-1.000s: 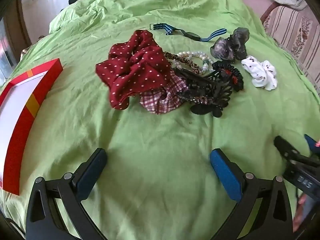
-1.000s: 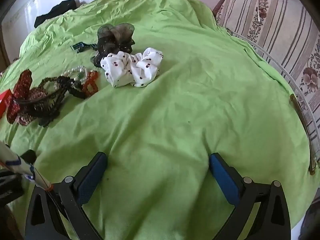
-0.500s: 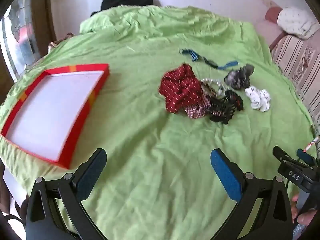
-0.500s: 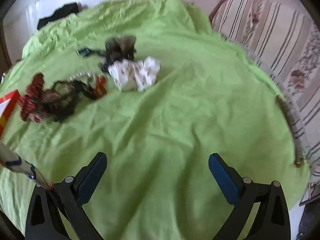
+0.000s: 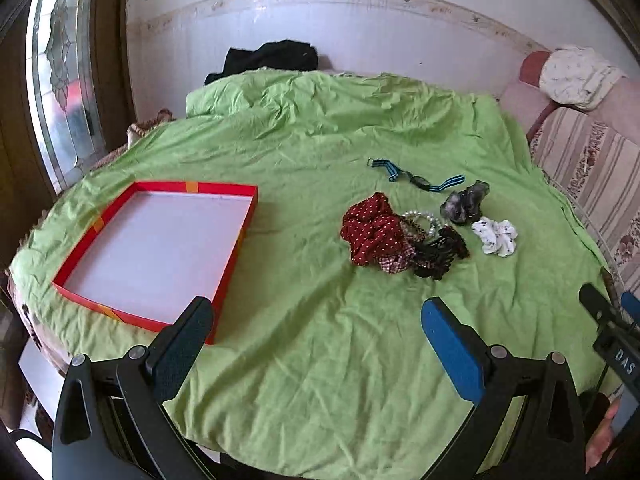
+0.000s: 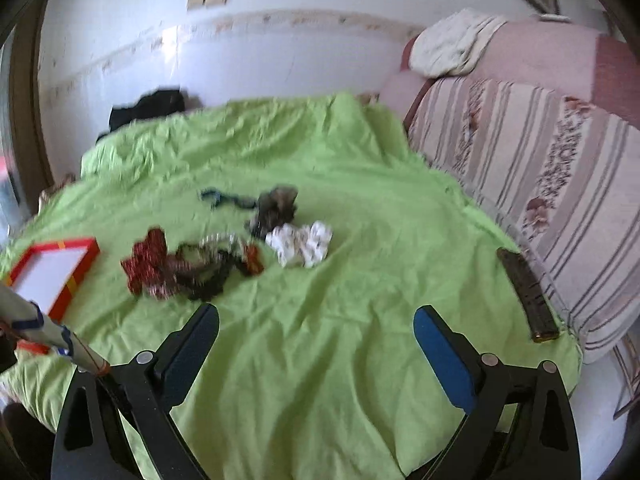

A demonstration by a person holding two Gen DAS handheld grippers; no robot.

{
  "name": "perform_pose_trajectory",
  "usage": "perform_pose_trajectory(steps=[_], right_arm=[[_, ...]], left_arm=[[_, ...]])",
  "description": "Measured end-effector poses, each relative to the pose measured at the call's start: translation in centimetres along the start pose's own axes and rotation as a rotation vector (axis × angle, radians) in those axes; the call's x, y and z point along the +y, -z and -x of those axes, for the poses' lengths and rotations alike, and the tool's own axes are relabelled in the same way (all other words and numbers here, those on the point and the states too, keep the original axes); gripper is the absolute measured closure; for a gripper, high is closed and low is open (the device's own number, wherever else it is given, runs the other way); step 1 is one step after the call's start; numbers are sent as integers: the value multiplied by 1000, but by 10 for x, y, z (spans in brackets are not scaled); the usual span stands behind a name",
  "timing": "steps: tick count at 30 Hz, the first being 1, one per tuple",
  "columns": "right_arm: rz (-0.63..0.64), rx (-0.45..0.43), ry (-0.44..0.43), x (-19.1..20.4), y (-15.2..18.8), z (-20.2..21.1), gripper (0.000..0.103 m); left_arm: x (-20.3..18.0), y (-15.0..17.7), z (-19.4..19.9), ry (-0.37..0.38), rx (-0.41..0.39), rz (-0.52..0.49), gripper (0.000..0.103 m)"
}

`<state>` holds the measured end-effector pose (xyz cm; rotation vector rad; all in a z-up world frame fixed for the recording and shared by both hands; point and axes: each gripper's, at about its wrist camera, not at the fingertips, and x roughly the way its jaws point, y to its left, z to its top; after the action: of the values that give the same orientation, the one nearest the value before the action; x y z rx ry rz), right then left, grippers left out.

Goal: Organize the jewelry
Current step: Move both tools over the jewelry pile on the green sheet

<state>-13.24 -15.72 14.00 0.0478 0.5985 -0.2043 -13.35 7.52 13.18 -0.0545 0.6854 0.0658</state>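
Note:
A pile of accessories lies mid-right on the green sheet: a red polka-dot scrunchie (image 5: 372,232), a checked scrunchie (image 5: 394,262), a pearl bracelet (image 5: 424,220), a black claw clip (image 5: 438,254), a grey scrunchie (image 5: 464,204), a white spotted scrunchie (image 5: 496,237) and a blue striped strap (image 5: 416,178). A red-rimmed tray (image 5: 236,256) with a white floor sits left, empty. My left gripper (image 5: 316,344) hangs open near the front edge, well short of the pile. My right gripper (image 6: 316,348) is open too; the white scrunchie (image 6: 302,244) and red scrunchie (image 6: 148,260) lie ahead, blurred.
The green sheet (image 5: 320,140) covers a round surface. A striped sofa (image 6: 540,168) stands at the right, with a dark flat bar (image 6: 526,296) at the sheet's right edge. A black cloth (image 5: 272,58) lies at the back by the wall. A glass door (image 5: 60,80) is left.
Both grippers have pulled back and risen from the pile; the accessories now look smaller and farther, and the whole tray has come into the left view. Both stayed open.

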Motion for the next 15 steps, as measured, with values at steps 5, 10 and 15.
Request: perform_pose_trajectory(steps=[5,10,15], right_arm=[[-3,-34,-8,0,3,13,3],[23,-15,-20,4,8,13,3],[17,34,-37,0,15,4,3]], left_arm=[[-6,0,15,17,-4,-22,0],[-10,1,15,14,6,-43,0],[-13,2,10,19,28,-52,0]])
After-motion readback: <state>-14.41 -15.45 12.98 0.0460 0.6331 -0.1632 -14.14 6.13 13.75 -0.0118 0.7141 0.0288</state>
